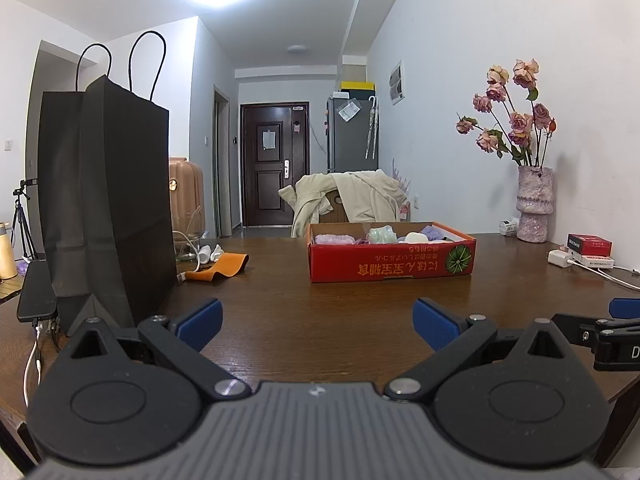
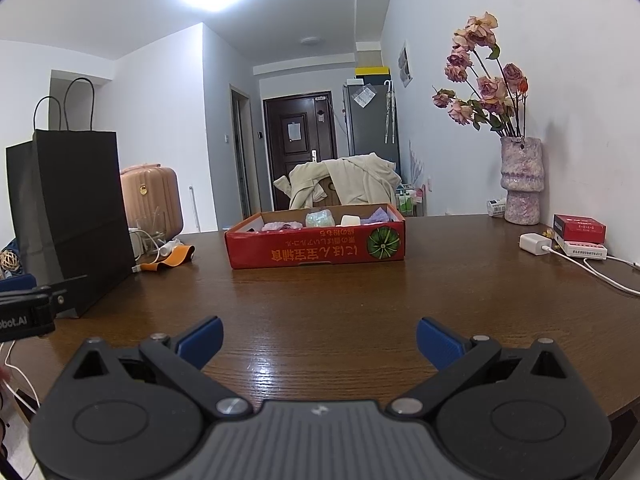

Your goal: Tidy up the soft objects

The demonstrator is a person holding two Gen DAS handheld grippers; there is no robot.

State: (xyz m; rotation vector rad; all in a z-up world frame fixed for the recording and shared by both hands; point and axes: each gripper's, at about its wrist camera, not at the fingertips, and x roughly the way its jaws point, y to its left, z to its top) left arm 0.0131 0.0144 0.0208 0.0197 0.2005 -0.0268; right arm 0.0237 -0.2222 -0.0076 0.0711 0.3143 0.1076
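A low red cardboard box (image 1: 390,266) (image 2: 316,250) rests on the wooden table, holding several soft items: a pink one (image 1: 334,239), a pale green one (image 1: 381,234) (image 2: 320,218), a white one (image 1: 420,237) and a purple one (image 1: 434,233). My left gripper (image 1: 318,322) hovers open over the near table, well short of the box, nothing between its blue pads (image 1: 202,322). My right gripper (image 2: 320,342) is open too and empty, also near the front edge. Part of the right gripper (image 1: 600,334) shows at the left wrist view's right side.
A tall black paper bag (image 1: 106,204) (image 2: 70,216) stands at the left, an orange strap (image 1: 218,268) and white cable beside it. A phone (image 1: 37,292) lies left of the bag. At the right: vase of dried roses (image 2: 522,180), red packet (image 2: 579,229), charger (image 2: 534,243).
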